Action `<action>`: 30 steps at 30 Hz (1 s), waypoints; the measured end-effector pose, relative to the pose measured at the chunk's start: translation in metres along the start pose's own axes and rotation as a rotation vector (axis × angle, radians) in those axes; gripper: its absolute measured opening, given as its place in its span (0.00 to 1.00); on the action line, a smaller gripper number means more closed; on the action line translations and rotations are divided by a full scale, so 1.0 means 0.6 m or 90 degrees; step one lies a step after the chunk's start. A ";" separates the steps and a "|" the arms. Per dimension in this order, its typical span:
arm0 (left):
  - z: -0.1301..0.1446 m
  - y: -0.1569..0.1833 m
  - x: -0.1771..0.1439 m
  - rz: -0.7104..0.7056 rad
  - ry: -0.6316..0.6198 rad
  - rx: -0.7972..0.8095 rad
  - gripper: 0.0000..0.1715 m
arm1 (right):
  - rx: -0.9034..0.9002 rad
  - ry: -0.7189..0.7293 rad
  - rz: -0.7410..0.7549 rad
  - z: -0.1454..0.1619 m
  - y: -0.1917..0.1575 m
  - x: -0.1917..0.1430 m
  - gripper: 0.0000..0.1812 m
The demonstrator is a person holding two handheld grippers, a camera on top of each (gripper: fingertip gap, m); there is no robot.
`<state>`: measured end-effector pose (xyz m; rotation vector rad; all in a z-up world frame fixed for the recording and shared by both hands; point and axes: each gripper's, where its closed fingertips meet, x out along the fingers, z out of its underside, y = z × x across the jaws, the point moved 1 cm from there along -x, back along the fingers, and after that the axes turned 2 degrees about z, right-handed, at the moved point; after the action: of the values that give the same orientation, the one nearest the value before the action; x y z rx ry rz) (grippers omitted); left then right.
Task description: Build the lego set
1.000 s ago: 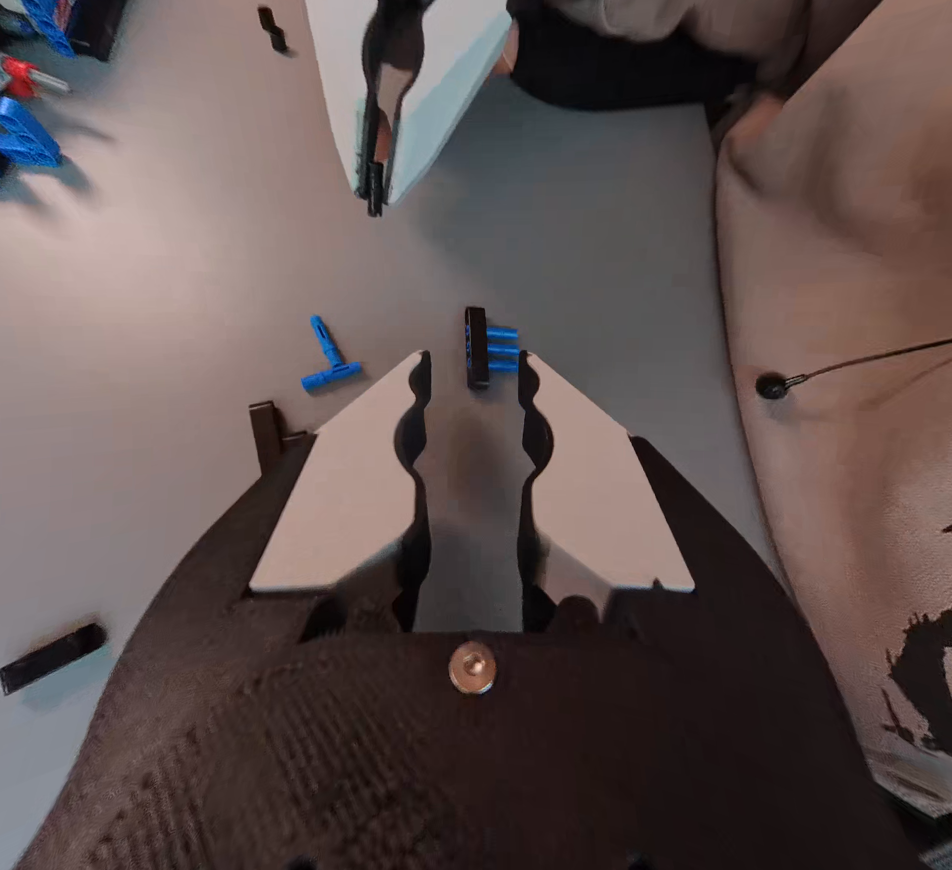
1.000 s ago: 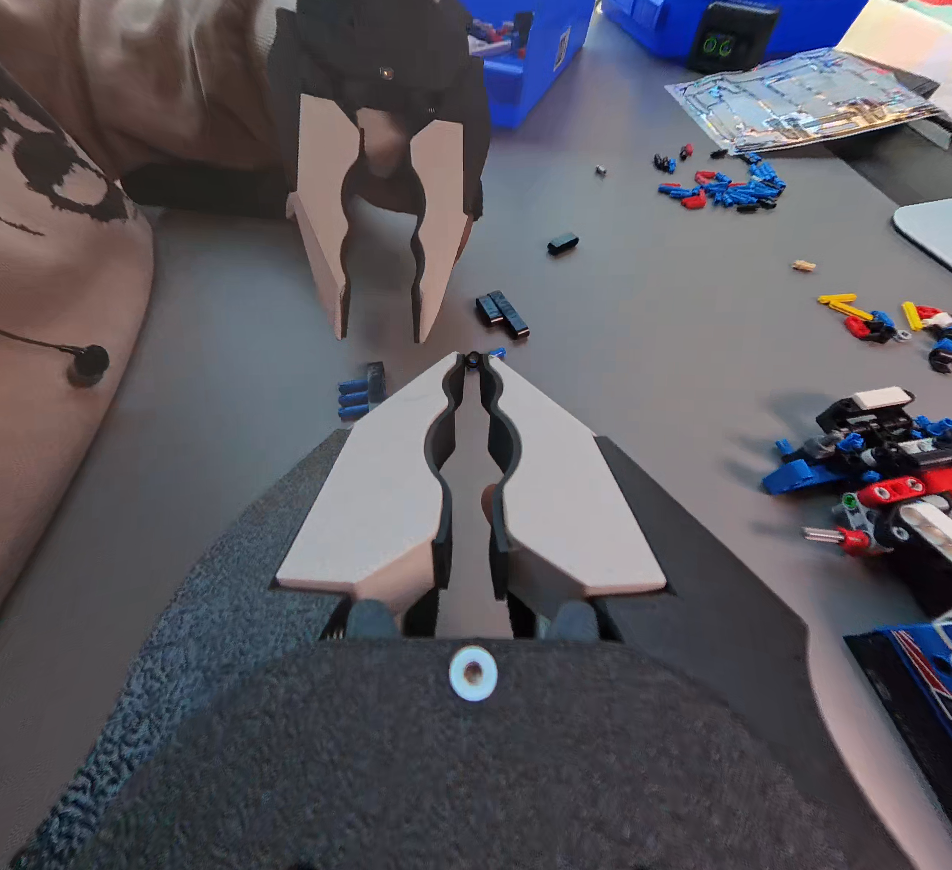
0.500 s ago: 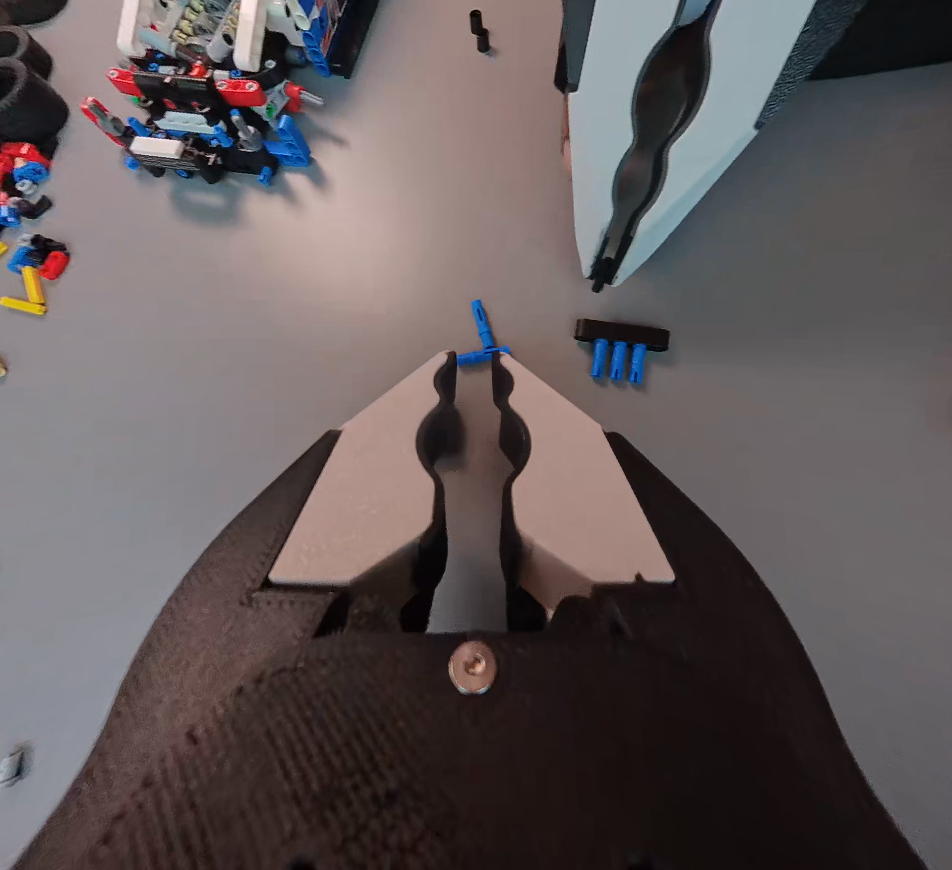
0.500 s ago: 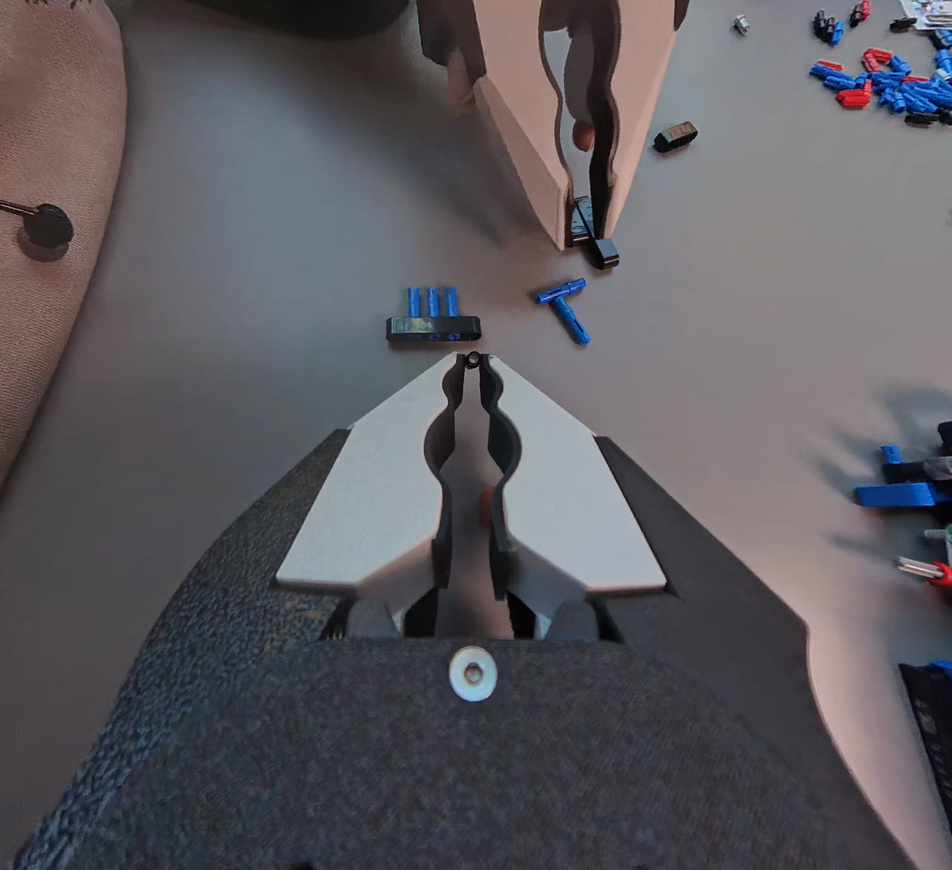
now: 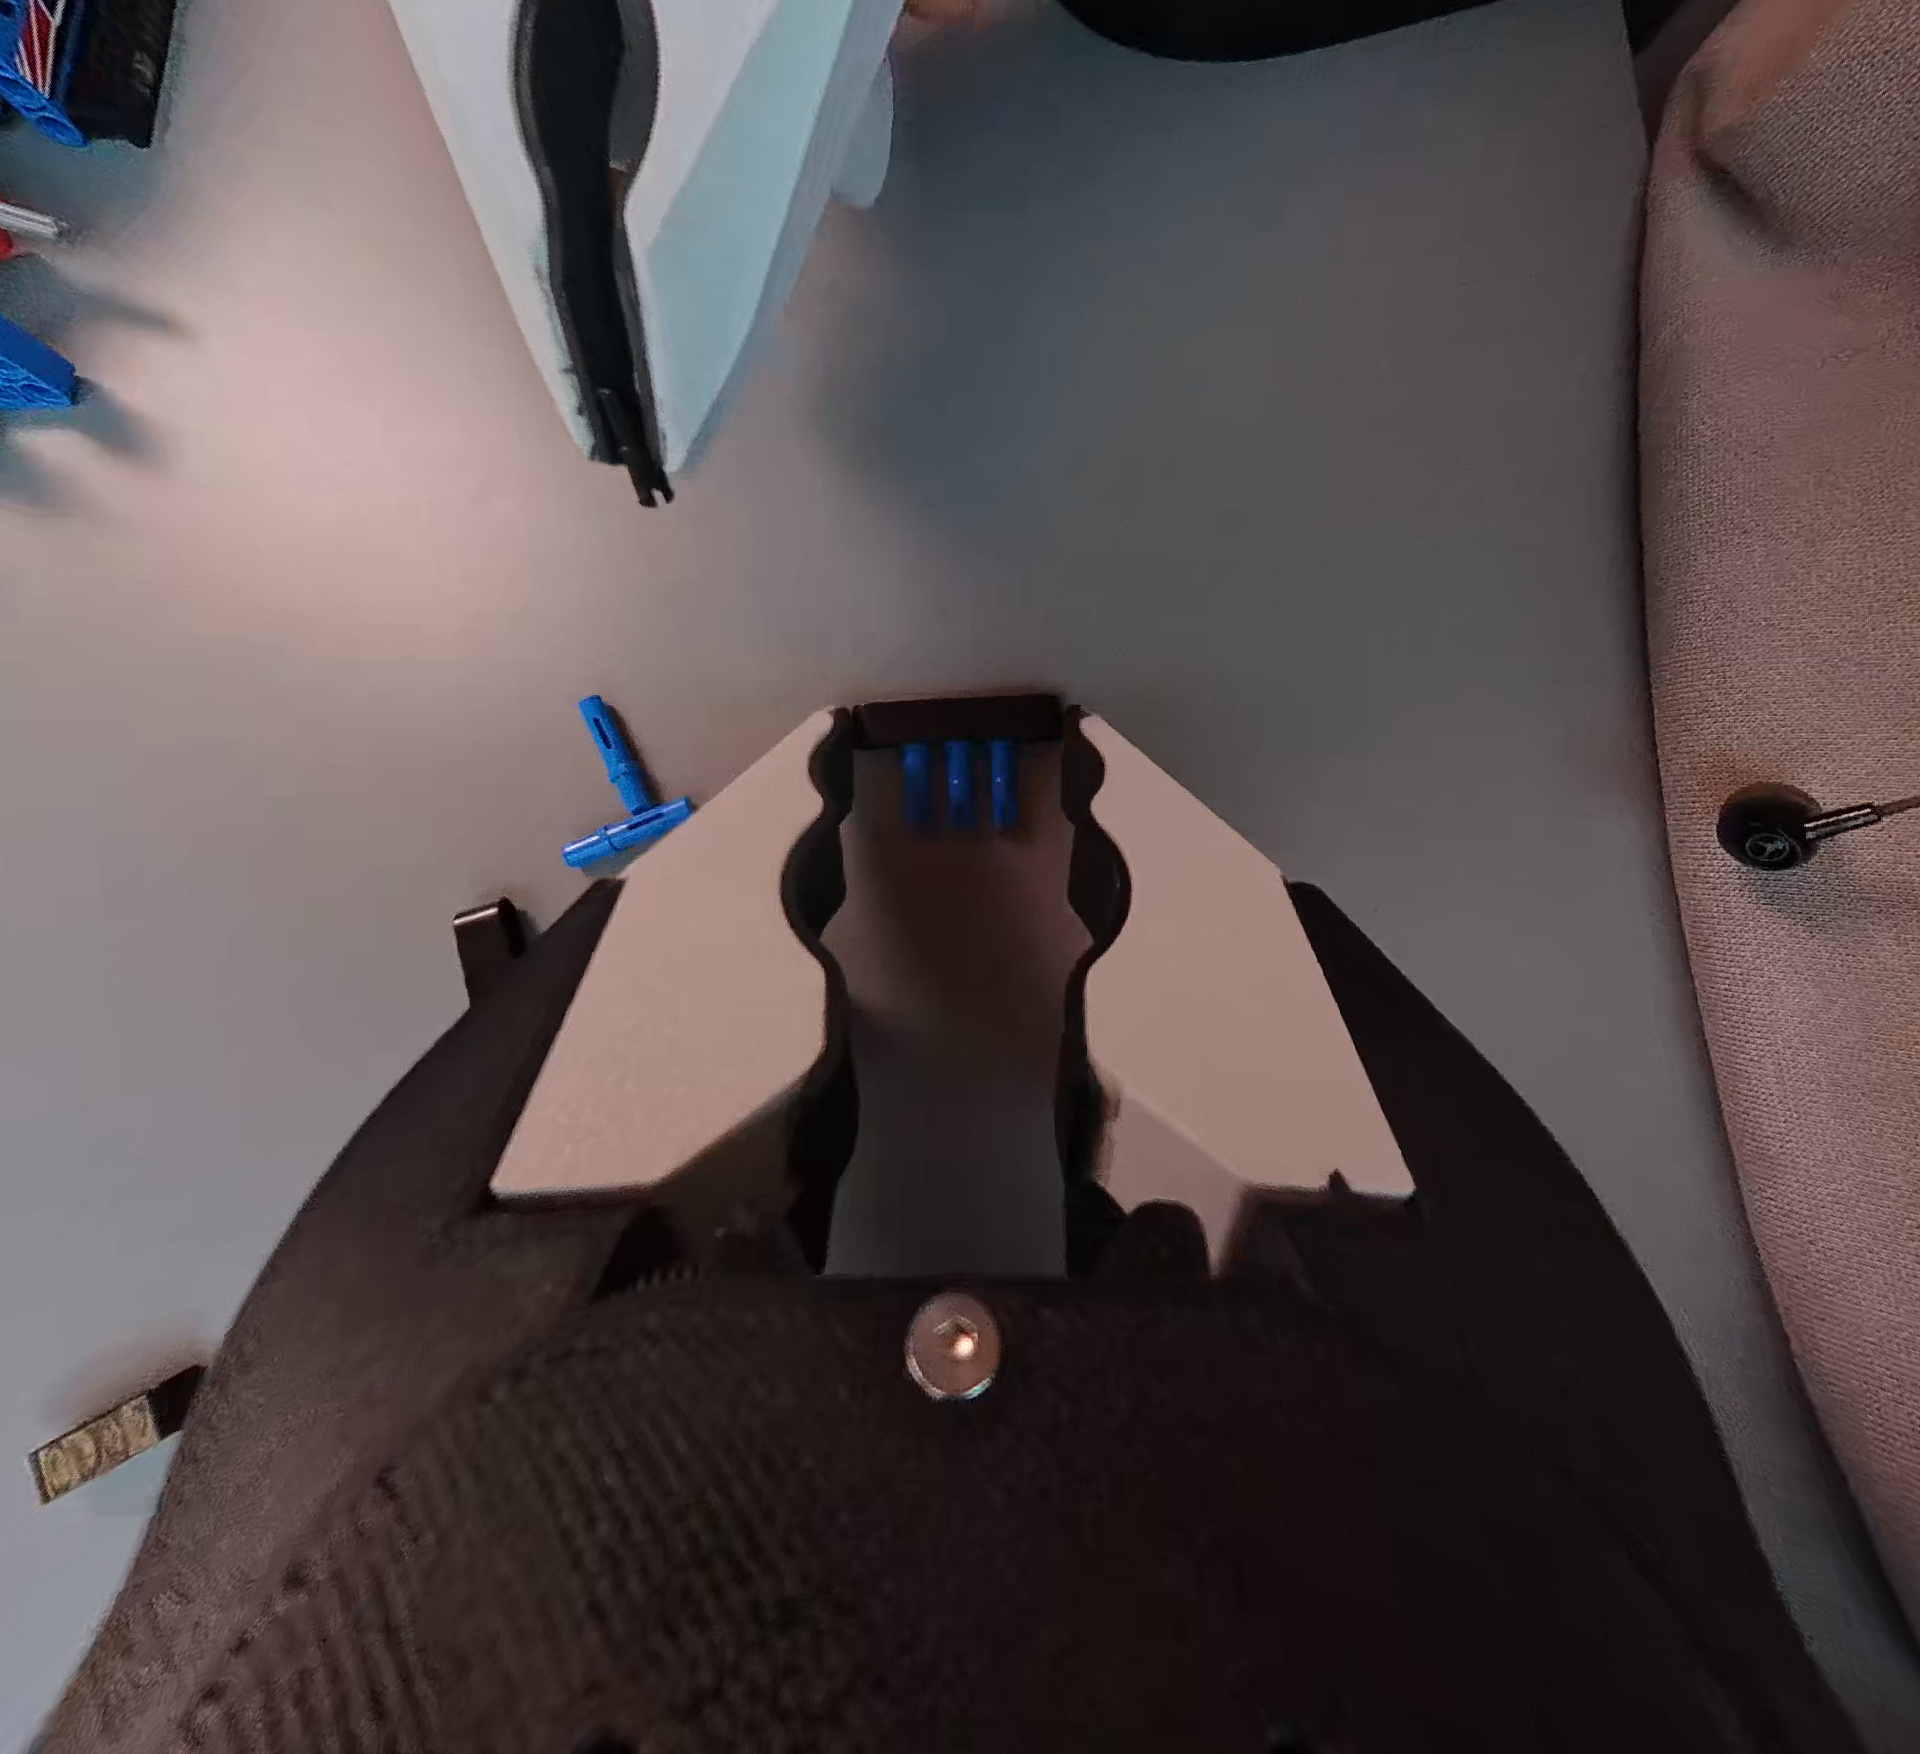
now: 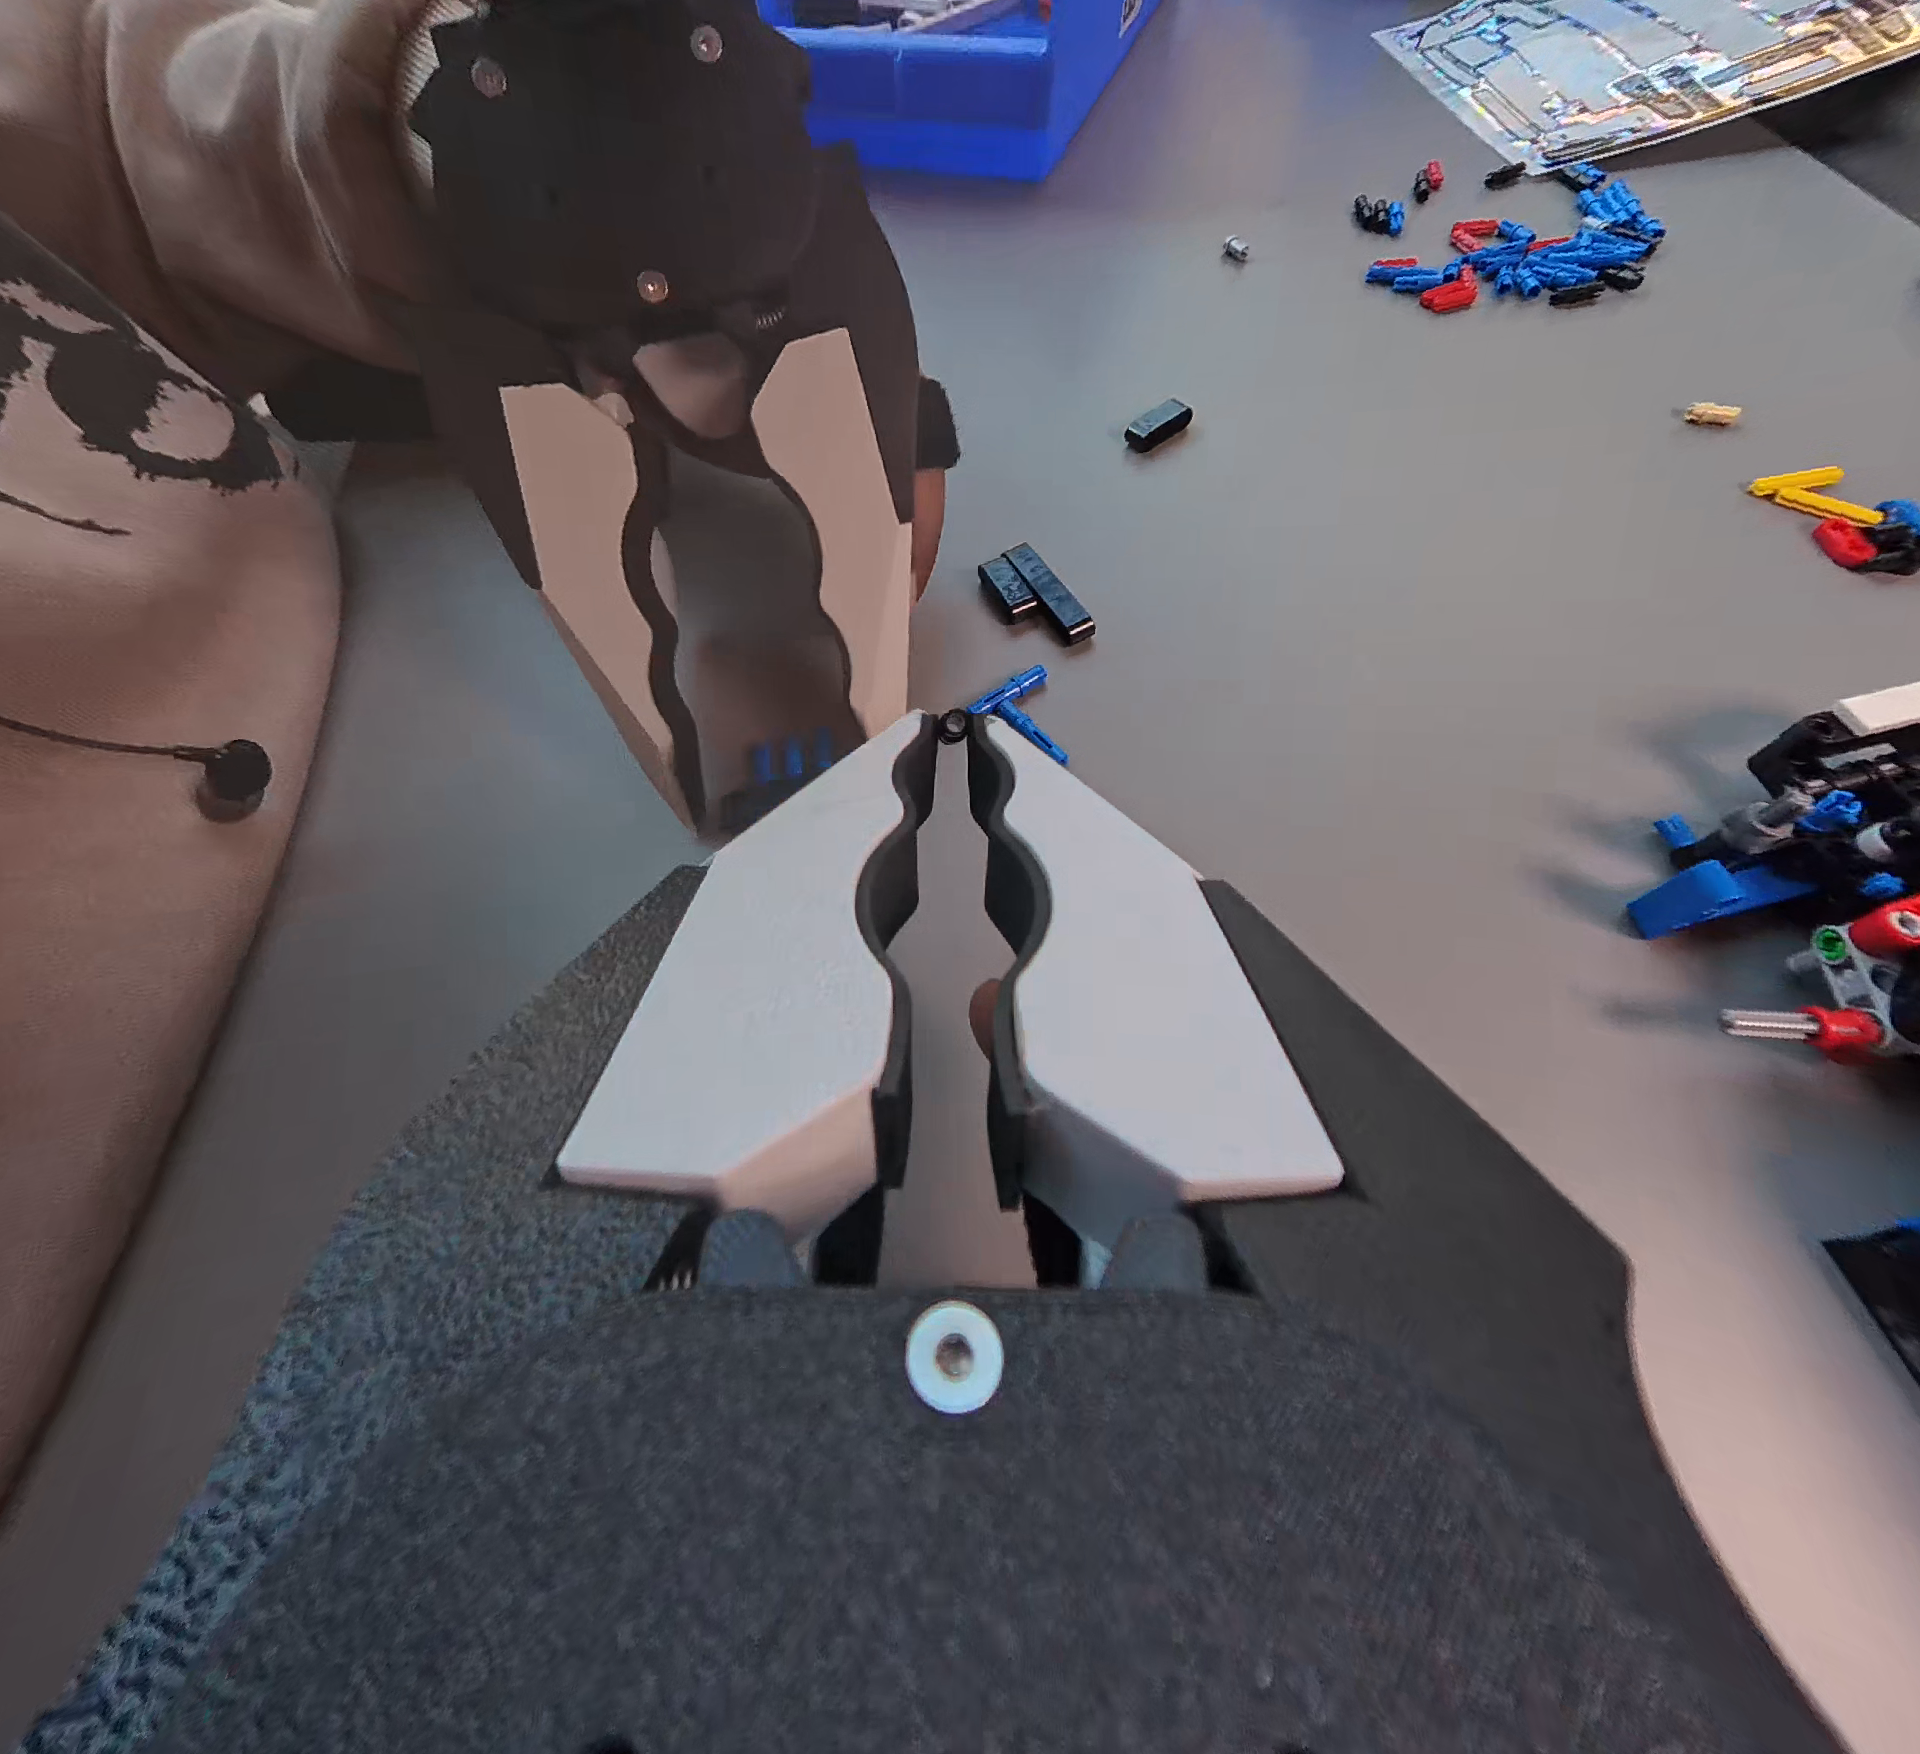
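Jaws of left gripper (image 5: 956,728) straddling black beam (image 5: 956,719), blue pins (image 5: 956,785) between

Landmark: beam with three pins (image 5: 956,728) on tabletop (image 5: 1247,457).
- Left gripper (image 5: 956,717): jaws spread, one each side of beam ends; pins point back toward gripper body.
- T-shaped connector (image 5: 621,800): left of beam, near, apart.
- Right gripper (image 5: 634,457): beyond beam, up-left, jaws pinched on small pin (image 6: 952,725).
- Two short beams (image 6: 1034,592): side by side, past connector.
- Loose-parts pile (image 6: 1517,255), bins (image 6: 935,94): far beyond.
- Part-built model (image 6: 1829,873): well apart from beam, at right edge of right wrist view.
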<state>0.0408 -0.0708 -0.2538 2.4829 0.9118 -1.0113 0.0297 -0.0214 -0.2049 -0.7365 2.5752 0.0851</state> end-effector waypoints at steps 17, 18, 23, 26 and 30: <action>-0.116 -0.047 -0.100 -0.093 0.376 -0.012 0.22 | 0.103 0.224 -0.037 -0.085 0.005 -0.045 0.01; -0.118 -0.046 -0.102 -0.095 0.381 -0.009 0.22 | 0.107 0.228 -0.039 -0.086 0.005 -0.044 0.02; -0.123 -0.044 -0.103 -0.107 0.381 0.002 0.22 | 0.127 0.226 -0.066 -0.084 -0.004 -0.035 0.02; -0.122 -0.041 -0.100 -0.109 0.371 0.009 0.22 | 0.123 0.217 -0.057 -0.080 -0.002 -0.031 0.02; -0.123 -0.041 -0.101 -0.117 0.371 0.014 0.22 | 0.138 0.221 -0.058 -0.080 0.000 -0.031 0.02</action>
<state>0.0293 -0.0428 -0.1598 2.8013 1.3147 -0.3286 0.0237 -0.0210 -0.1538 -0.8442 2.8068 -0.3765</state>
